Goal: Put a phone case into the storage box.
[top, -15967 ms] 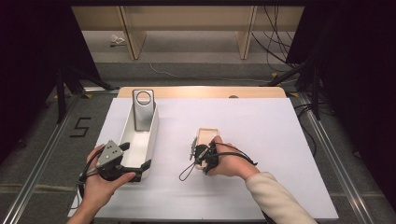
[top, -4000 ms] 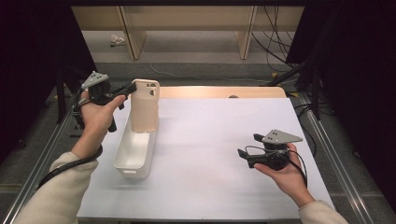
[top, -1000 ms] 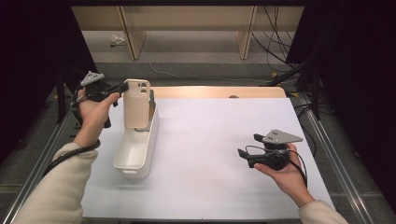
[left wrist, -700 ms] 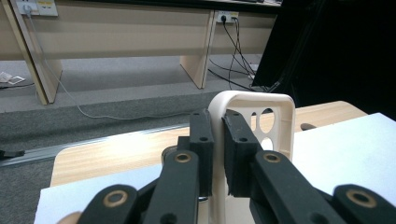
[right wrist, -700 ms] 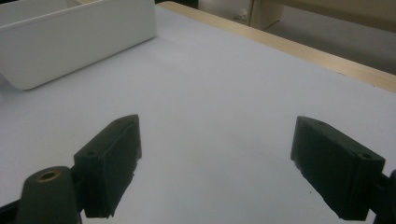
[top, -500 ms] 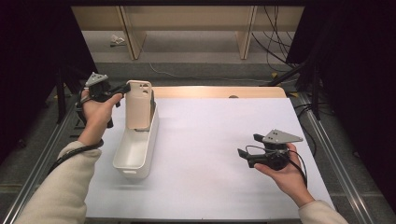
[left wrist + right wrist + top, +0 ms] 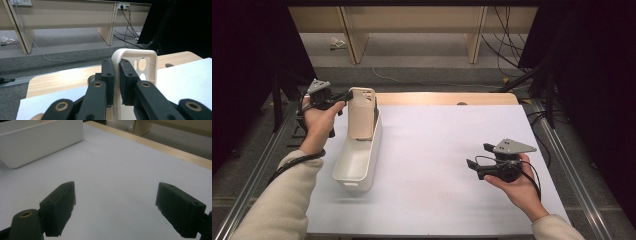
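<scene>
White table cover point(image 7: 437, 165), wooden table edge point(image 7: 447, 98) — cables point(image 7: 507, 30) on floor beyond

Phone case point(image 7: 361, 112) stands in bin point(image 7: 357, 165), left on table point(image 7: 437, 165)

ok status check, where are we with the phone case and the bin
Left gripper jaws shut on phone case edge, case upright in far end of white bin. Right gripper open, idle over the white mat. Nothing in the way.

Phone case point(image 7: 135, 65) lower part hidden behind the left gripper point(image 7: 116, 75) jaws and cut off by the bottom edge. White bin point(image 7: 40, 142) beyond the right gripper's jaws cropped top-left.
</scene>
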{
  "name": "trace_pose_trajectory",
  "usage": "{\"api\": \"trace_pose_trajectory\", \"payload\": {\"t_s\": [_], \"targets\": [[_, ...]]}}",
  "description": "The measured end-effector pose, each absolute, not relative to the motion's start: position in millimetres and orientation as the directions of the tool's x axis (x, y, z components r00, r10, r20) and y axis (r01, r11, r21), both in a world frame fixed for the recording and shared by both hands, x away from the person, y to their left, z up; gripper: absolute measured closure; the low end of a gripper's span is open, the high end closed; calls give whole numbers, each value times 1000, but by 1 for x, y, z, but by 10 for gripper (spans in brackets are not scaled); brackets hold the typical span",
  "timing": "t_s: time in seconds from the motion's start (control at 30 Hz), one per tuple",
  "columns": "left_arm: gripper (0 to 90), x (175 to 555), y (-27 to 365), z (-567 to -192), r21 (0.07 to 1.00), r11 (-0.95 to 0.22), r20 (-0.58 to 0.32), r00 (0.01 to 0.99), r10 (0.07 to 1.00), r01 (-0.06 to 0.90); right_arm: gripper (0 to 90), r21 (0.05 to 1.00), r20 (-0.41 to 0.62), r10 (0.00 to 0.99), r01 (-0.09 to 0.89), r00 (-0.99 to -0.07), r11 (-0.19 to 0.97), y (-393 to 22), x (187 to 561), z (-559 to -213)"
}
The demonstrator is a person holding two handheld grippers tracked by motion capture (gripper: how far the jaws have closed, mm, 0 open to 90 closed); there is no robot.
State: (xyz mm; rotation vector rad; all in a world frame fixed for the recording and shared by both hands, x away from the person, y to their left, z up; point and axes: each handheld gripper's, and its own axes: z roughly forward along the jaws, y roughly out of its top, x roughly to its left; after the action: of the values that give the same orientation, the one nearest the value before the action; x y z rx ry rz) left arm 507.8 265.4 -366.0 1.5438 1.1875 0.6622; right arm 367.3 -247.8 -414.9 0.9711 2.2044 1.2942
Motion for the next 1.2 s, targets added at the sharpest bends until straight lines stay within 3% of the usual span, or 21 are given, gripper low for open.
{"api": "trace_pose_trajectory", "payload": {"t_s": [1.2], "targets": [[824, 517, 263, -393, 917, 12, -157, 333, 930, 399, 171, 874, 9, 735, 363, -678, 323, -248, 368, -415]]}}
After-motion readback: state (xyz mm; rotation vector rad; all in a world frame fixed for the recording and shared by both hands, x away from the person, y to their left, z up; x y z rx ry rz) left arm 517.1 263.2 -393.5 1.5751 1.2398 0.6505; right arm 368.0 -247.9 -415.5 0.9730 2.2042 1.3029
